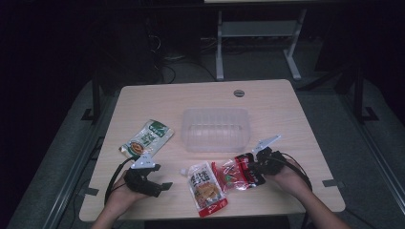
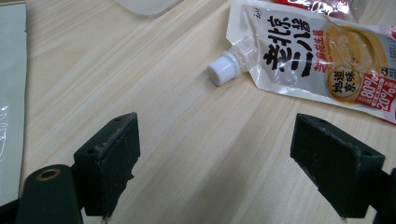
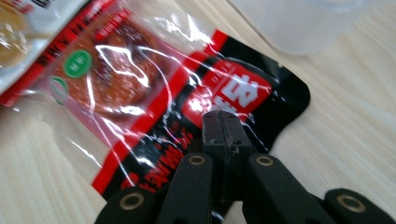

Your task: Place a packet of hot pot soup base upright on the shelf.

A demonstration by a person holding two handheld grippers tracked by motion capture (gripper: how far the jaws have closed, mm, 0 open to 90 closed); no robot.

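Note:
A clear red-and-black snack packet [image 1: 231, 174] [image 3: 140, 79] lies on the table in front of the container. My right gripper [image 1: 251, 168] [image 3: 224, 123] is at the packet's black right end, jaws pressed together, with the film apparently pinched between them. To the packet's left lies a white spouted pouch [image 1: 206, 188] [image 2: 322, 51] with a red bottom, cap pointing left. My left gripper [image 1: 160, 187] [image 2: 229, 163] rests near the table's front left, open over bare wood, nothing between its fingers. A green and white pouch [image 1: 147, 138] lies beyond it.
A clear plastic container [image 1: 216, 129] [image 3: 303, 23] stands in the middle of the wooden table [image 1: 286, 119]. A round grommet [image 1: 239, 92] sits near the far edge. Cables trail from both grippers off the front edge.

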